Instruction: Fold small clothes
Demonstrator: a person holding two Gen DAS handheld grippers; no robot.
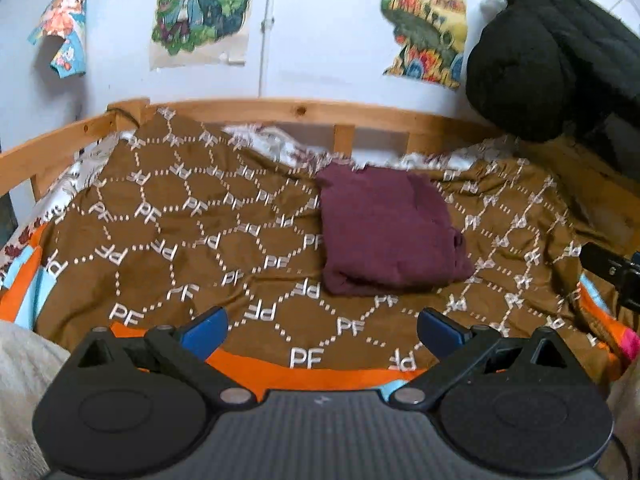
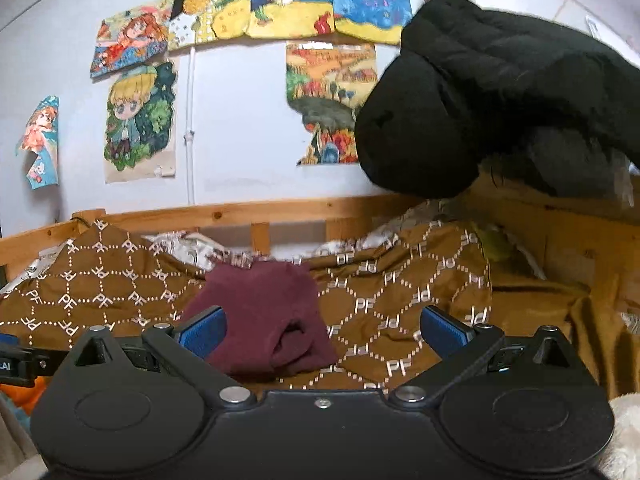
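A maroon garment [image 1: 384,228] lies folded into a compact rectangle on the brown patterned bedspread [image 1: 168,216]. It also shows in the right wrist view [image 2: 260,316]. My left gripper [image 1: 322,328] is open and empty, held back from the garment over the near edge of the bed. My right gripper [image 2: 322,328] is open and empty, with the garment just beyond its left finger [image 2: 202,330]. Part of the right gripper shows at the right edge of the left wrist view [image 1: 616,272].
A wooden bed rail [image 1: 280,112] runs along the back and left side. A black fluffy garment [image 2: 500,92] hangs over the wooden frame at the right. Posters hang on the white wall [image 2: 232,128]. An orange and blue sheet edge [image 1: 304,376] lies at the near side.
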